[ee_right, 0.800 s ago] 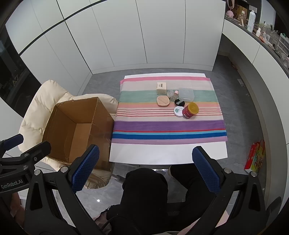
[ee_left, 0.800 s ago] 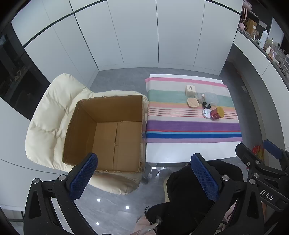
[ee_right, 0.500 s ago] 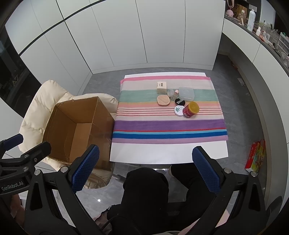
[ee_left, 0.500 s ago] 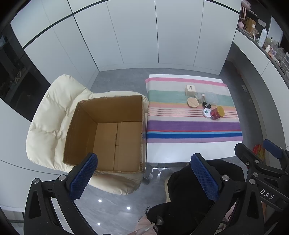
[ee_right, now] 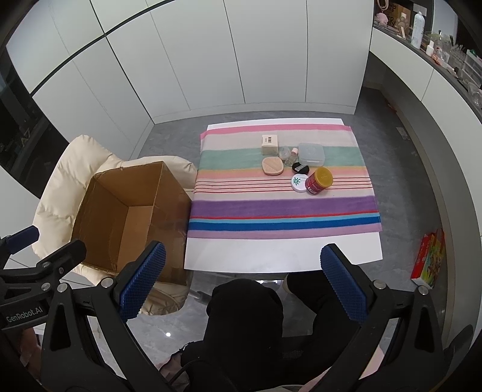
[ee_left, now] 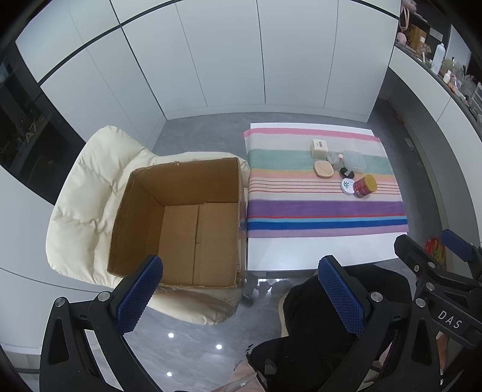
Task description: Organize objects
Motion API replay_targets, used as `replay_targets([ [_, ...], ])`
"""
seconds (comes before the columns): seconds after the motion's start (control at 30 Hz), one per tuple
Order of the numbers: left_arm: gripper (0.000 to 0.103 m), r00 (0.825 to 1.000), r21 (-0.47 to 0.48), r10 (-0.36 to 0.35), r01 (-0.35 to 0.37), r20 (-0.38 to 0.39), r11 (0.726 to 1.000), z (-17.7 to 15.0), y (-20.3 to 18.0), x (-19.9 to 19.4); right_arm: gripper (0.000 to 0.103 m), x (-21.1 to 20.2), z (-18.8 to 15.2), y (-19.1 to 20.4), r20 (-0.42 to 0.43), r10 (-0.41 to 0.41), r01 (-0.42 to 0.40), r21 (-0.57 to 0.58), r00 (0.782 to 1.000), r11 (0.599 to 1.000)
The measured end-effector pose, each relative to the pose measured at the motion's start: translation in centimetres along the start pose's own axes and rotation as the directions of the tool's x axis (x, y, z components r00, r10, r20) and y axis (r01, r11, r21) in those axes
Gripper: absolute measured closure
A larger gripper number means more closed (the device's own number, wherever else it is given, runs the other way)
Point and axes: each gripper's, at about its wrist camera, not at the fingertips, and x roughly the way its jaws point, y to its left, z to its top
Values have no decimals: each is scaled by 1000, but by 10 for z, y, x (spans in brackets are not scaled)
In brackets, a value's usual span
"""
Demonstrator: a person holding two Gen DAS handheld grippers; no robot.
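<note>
Small objects cluster on a striped cloth [ee_right: 280, 208] on a white table [ee_right: 283, 253]: a red jar with yellow lid [ee_right: 318, 181], a white round lid [ee_right: 298, 183], a beige oval case [ee_right: 272, 165], a small cardboard box [ee_right: 269, 144], a clear plastic container [ee_right: 311, 154], a small bottle [ee_right: 293, 156] and a black compact [ee_right: 300, 168]. The red jar [ee_left: 365, 185] also shows in the left wrist view. An empty open cardboard box [ee_left: 183, 223] sits on a cream chair [ee_left: 81, 199]. My left gripper [ee_left: 241, 298] and right gripper [ee_right: 241, 282] are open and empty, held high, near the table's front edge.
White cabinet walls stand behind the table. A counter with bottles [ee_right: 421, 27] runs along the right. A colourful box [ee_right: 429, 256] lies on the grey floor right of the table. The person's dark legs [ee_right: 250, 325] are below the grippers.
Both views have drifted very slightly; the objects and the box stand as before. Both grippers stay open.
</note>
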Motion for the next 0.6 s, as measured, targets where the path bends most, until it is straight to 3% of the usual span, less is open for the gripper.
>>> replay_targets([
  [0.6,0,1000,1,-6,6,-4,1000,0,2,0,0,2,-2,4,-5,3,-3,-8,1000,1000],
])
